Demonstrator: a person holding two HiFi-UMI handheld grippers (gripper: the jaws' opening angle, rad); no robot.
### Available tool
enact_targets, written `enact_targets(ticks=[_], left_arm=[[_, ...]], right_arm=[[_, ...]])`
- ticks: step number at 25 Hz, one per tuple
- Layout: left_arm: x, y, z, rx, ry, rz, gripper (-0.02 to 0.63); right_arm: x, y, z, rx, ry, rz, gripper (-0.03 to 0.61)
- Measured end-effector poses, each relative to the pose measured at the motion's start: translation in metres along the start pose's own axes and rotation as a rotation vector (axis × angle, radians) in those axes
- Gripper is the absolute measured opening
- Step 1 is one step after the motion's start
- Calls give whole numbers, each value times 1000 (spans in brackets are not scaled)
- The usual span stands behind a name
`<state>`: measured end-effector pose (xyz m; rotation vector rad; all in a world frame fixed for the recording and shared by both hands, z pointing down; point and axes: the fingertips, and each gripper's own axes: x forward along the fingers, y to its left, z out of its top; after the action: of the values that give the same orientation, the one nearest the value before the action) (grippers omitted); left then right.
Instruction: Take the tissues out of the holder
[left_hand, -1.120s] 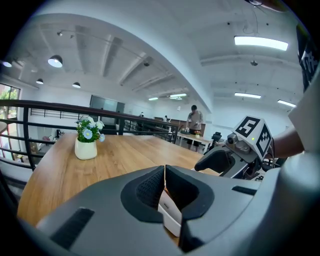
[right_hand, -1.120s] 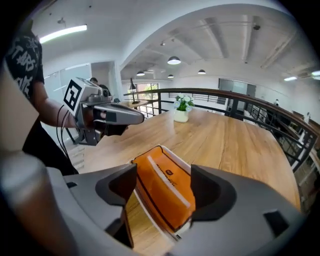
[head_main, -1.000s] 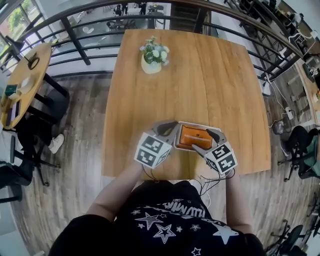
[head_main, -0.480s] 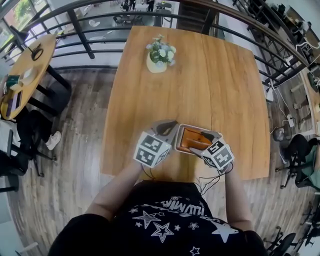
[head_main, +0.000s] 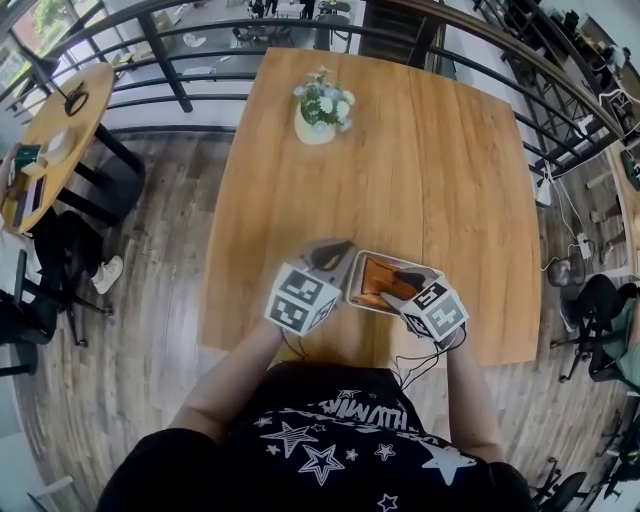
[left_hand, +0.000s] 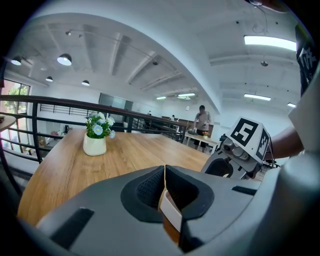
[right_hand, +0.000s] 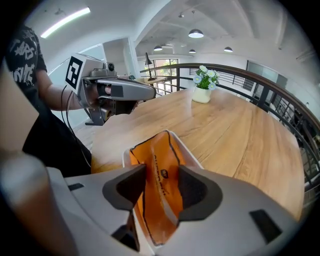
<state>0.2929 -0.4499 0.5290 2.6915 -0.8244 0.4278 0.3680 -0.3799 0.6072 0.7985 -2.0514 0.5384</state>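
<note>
A white holder (head_main: 392, 256) with an orange tissue pack (head_main: 374, 281) in it stands near the front edge of the wooden table (head_main: 430, 170). My left gripper (head_main: 347, 261) is shut on the holder's left rim; its white edge (left_hand: 171, 213) shows between the pads. My right gripper (head_main: 401, 277) points steeply down into the holder from the right. Its jaws have just been closing, and the pads now press the orange tissue pack (right_hand: 159, 162) from both sides, creasing the wrapper. The holder's rim (right_hand: 188, 151) shows beside the pack.
A cream pot of flowers (head_main: 320, 115) stands at the table's far end. A black railing (head_main: 200, 35) runs behind the table. A round side table (head_main: 45, 150) with chairs is at the left, and office chairs (head_main: 600, 310) at the right.
My right gripper has tipped down into the holder and its jaws have narrowed onto the tissue pack. The left gripper has stayed on the holder's rim.
</note>
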Motion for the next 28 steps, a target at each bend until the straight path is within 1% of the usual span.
enact_targets(ticks=[4,10,14,19,28], left_arm=[[-1,-1,0,0,4,12,18],[-9,-7,4,8,0,35,18],[-15,-14,9,16,-12,57,18],[-22,-28,13,25,-15,86,18],[-35,-54,26,45,-41,134,18]], right_arm=[[-3,1,-2,-5,-1,-11,158],[-8,8,1,-72,-15,-43,105],[-16,11,0,-108,-38,-63,83],[-33,6,-1,-89,-103,-91,66],[-71,9,4,-102,-225,-123,51]])
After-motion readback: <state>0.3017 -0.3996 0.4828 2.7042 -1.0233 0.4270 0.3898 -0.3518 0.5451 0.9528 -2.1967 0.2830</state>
